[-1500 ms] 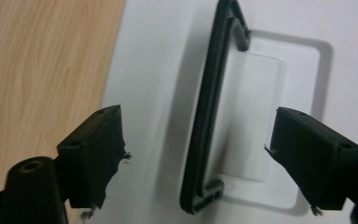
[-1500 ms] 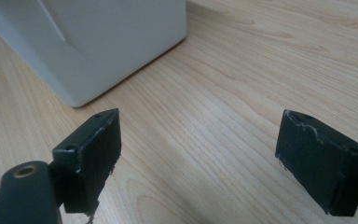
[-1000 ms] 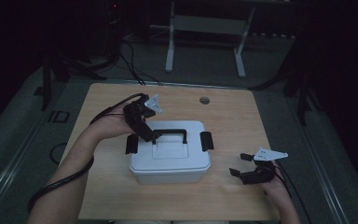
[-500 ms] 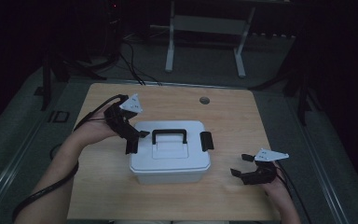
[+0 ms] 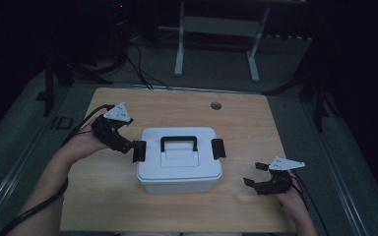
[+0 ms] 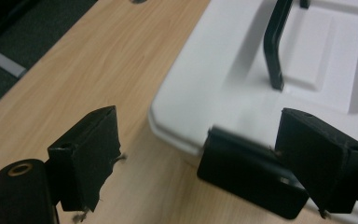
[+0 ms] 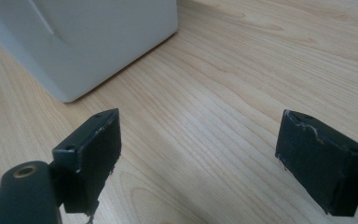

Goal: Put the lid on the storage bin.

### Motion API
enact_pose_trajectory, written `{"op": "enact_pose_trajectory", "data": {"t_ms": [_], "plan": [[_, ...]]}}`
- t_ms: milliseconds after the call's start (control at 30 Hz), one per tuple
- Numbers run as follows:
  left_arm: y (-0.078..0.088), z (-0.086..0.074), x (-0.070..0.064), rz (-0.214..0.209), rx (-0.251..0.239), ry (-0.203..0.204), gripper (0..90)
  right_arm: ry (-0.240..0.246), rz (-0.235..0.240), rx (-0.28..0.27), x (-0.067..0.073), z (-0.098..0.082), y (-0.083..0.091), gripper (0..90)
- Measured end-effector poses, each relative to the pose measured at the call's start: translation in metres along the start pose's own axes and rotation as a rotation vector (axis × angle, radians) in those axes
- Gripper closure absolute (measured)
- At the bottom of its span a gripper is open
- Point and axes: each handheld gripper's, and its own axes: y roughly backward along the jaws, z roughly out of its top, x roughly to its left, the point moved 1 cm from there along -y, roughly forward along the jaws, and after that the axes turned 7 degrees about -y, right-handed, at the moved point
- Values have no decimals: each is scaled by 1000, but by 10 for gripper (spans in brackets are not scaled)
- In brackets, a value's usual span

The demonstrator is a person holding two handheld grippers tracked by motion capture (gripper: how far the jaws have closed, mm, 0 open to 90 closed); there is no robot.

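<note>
Left gripper (image 5: 128,146) now leftward, fingers (image 6: 324,161) astride latch (image 6: 249,179).

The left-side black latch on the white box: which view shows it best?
The left gripper view: the latch sits close and large under the lid edge of the white box, between the open jaws. The high view shows it small; the right gripper view gives a plain box wall.

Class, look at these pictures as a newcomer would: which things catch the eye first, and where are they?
A white lidded box with a black carry handle sits mid-table on the wooden table. The left tongs, open, are at the box's left-side black latch. The right tongs, also open, rest apart near the table's right edge.
</note>
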Motion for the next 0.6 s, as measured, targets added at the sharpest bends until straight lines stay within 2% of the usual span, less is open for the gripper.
{"op": "enact_pose_trajectory", "data": {"t_ms": [33, 67, 400, 467, 600], "plan": [[0, 0, 0, 0, 0, 0, 138, 0, 0, 0, 0, 0, 0, 140], [0, -8, 0, 6, -1, 14, 138, 0, 0, 1, 0, 0, 0, 140], [4, -45, 1, 23, -36, 73, 138, -9, -9, 4, -1, -2, -3, 139], [5, -53, 1, 44, -47, 79, 138, -12, -15, 1, -1, -2, -2, 139], [6, -67, 0, 43, -45, 111, 138, -18, -24, -6, -3, -2, -1, 139]]}}
